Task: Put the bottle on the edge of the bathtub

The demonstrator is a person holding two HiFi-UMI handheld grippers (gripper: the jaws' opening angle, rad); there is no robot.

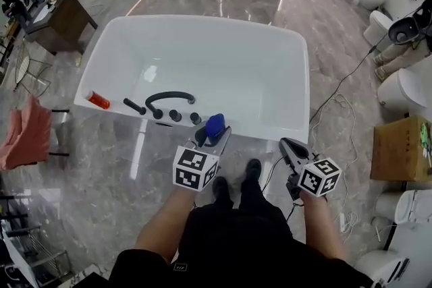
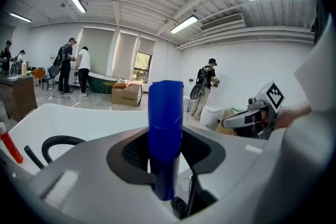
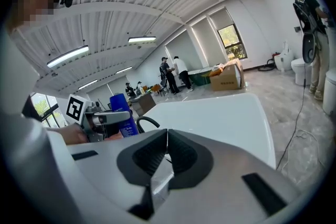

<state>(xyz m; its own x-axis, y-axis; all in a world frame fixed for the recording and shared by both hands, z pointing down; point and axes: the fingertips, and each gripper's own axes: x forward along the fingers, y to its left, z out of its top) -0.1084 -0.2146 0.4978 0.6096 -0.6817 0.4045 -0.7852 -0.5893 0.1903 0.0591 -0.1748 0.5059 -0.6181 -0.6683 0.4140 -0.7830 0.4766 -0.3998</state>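
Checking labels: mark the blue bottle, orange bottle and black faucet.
blue bottle (image 2: 165, 113): left gripper view, its body.
orange bottle (image 1: 98, 100): head view, its middle.
black faucet (image 1: 169, 95): head view, its arch.

The head camera looks steeply down from above the person and takes in the whole tub (image 1: 223, 71), with the left gripper (image 1: 213, 133) and right gripper (image 1: 287, 144) low in frame. Each gripper camera sits close behind its own jaws, looks low across the tub and shows the other gripper. All three views share the tub.

The left gripper (image 2: 167, 136) is clamping an upright blue bottle (image 2: 166, 128) above the white bathtub (image 2: 79, 120); the right gripper (image 2: 247, 119) is hovering right of the bottle.
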